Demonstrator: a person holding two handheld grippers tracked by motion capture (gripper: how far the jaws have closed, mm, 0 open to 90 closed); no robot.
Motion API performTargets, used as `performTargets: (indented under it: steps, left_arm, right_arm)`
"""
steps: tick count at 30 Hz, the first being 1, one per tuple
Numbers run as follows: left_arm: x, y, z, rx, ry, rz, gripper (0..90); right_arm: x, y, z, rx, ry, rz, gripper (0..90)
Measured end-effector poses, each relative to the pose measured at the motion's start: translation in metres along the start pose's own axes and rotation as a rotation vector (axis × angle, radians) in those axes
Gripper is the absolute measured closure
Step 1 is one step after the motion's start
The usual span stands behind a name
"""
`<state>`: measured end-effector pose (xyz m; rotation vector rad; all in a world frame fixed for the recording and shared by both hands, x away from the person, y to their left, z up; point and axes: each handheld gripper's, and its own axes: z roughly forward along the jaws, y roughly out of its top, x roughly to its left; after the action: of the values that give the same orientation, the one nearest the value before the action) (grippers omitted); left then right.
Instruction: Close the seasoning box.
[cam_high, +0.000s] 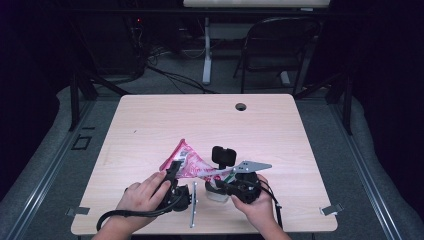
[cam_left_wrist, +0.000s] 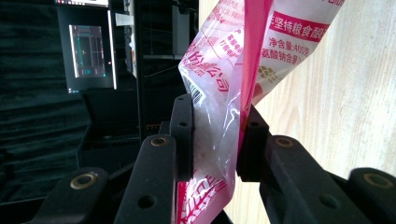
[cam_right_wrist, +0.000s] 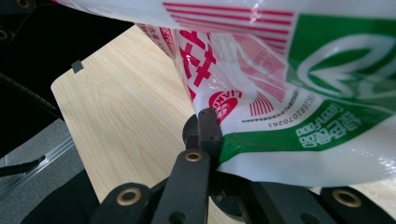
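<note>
pink-and-white plastic bag (cam_high: 192, 162) sits near the table's (cam_high: 150, 125) front edge, bare table beyond. left gripper (cam_high: 176, 172) fingers clamp its pink side; right gripper (cam_high: 227, 182) fingers pinch its green-printed end. both hands low.

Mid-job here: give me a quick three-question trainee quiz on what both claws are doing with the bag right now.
1. True or false: the left claw has the plastic bag pinched between its jaws.
2. Which colour is printed on the bag where the right claw grips it? A. blue B. green C. yellow
3. Fill in: the bag is held above a light wooden ____.

Key: 1. True, both pads press on the film. 2. B, a green band and logo sit beside the red print. 3. Table.
</note>
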<state>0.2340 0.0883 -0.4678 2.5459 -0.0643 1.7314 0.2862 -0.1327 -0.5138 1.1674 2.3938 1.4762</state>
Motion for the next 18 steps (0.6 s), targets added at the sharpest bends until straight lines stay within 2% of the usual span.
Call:
performTargets:
  steps: [2,8,14,18]
  left_arm:
    - [0.0013,0.0012,-0.0006,0.004,0.0,0.013,73.2]
    - [0.002,0.0017,-0.0001,0.004,-0.013,0.021,73.6]
    - [0.0016,-0.0003,0.001,0.007,-0.027,0.007,73.9]
    - [0.0008,-0.0018,0.0019,0.008,-0.029,-0.009,74.1]
  right_arm:
    - [-0.0004,-0.0002,0.0,-0.002,0.0,0.005,90.0]
    - [-0.0026,-0.0016,0.0004,-0.011,0.003,0.017,89.9]
    - [-0.0033,-0.0017,0.0004,-0.021,0.002,0.02,89.3]
    - [-0.0032,-0.0014,0.0002,-0.019,-0.003,0.015,85.9]
